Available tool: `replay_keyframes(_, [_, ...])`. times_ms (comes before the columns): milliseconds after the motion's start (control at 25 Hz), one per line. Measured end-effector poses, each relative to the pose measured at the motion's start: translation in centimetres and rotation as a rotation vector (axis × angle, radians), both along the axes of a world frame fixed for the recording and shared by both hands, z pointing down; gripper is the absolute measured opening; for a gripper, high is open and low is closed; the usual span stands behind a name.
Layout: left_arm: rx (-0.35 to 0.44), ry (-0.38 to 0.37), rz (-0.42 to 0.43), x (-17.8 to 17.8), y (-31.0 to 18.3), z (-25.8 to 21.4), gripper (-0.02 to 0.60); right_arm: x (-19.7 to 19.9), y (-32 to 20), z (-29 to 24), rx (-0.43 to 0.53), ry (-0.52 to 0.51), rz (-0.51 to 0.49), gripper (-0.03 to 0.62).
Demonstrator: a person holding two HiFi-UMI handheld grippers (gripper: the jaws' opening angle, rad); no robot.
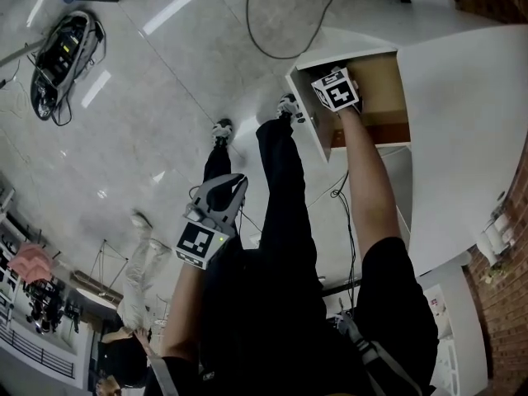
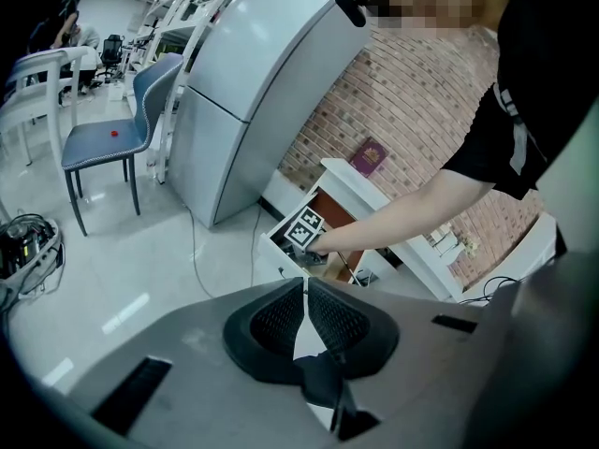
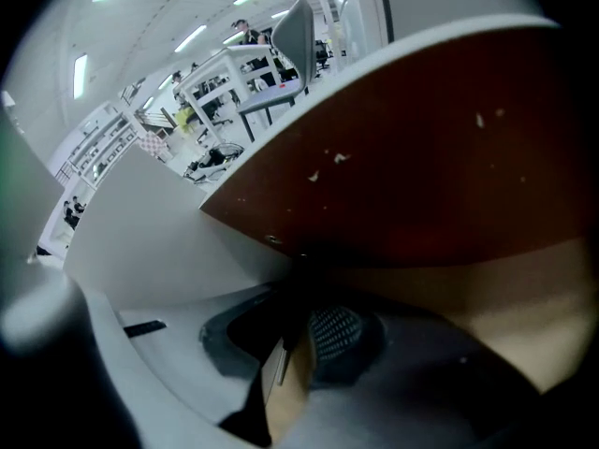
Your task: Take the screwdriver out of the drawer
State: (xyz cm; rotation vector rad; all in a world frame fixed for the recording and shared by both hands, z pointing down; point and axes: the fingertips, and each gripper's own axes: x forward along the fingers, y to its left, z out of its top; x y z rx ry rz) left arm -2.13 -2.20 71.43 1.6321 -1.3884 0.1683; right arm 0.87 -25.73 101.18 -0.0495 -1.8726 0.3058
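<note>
Glossy floor (image 1: 165, 97) below, right claw (image 3: 298, 296) reaches into the open drawer (image 1: 378, 85), jaws slightly apart about a dark blur; left claw (image 2: 305, 284) hangs closed and empty.

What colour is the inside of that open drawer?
The drawer is light brown inside; head view shows it best.

**Surroundings, located relative to the grey refrigerator (image 2: 245, 92).** A blue chair (image 2: 154, 78) is set just to its left, with a small red object (image 2: 114, 132) resting on the seat. A brick wall (image 2: 421, 110) is seen to its right, and a maroon book (image 2: 368, 157) is propped against that wall (cover print too small to be read). A thin cable (image 2: 195, 251) is trailed over the pale floor (image 2: 140, 279) from the refrigerator's foot. A black tangle of equipment (image 2: 26, 246) is left well beyond the chair.
</note>
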Motion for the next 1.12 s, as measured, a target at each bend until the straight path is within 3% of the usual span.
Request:
replay_keyframes(360, [0.031,-0.027,0.026,-0.8,0.2,-1.4,0.023,1.7,1.0,-2.4,0.07,0.037,-0.079,0.107])
replay_keyframes(720, [0.083,-0.05,0.054,-1.5,0.9,-5.2,0.023,4.6,2.6,-8.6,0.104,0.034,-0.024,0.107])
replay_keyframes(1120, [0.147,-0.091,0.112,-2.4,2.0,-7.6,0.023,5.0,4.4,-15.3,0.161,-0.06,0.029,0.107])
